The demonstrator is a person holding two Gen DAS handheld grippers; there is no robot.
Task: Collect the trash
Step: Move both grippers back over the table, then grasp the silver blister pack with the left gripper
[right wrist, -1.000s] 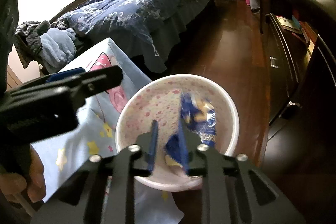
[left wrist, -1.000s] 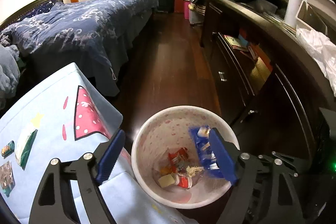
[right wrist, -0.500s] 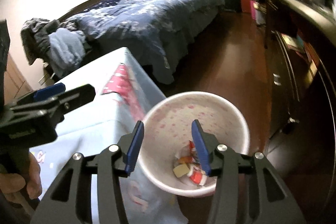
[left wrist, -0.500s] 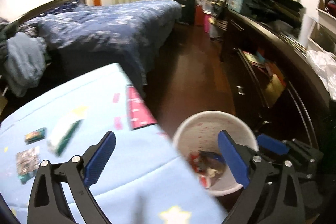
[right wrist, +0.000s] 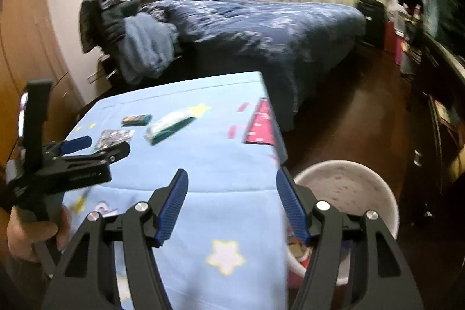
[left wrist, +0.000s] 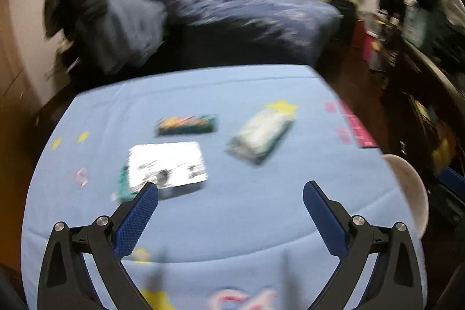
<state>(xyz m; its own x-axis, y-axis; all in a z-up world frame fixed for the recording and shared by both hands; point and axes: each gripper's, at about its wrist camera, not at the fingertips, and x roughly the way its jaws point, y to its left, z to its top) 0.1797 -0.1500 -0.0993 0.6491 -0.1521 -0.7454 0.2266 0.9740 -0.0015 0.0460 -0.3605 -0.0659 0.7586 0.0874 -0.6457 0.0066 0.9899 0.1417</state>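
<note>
While right claw [right wrist: 231,208] opens empty, 3 wrappers [left wrist: 167,163] on tablecloth [left wrist: 261,211].

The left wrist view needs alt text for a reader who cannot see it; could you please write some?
The open, empty left gripper hangs over a light blue tablecloth bearing three blurred wrappers: a silver one nearest, a dark one behind, a pale green one to the right. A white bin's rim shows at the right edge, a bed behind.

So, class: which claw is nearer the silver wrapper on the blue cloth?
Left. The left claw hovers open just short of the silver wrapper, one fingertip at its edge. The right claw, empty and opening, is farther back near the white bin.
</note>
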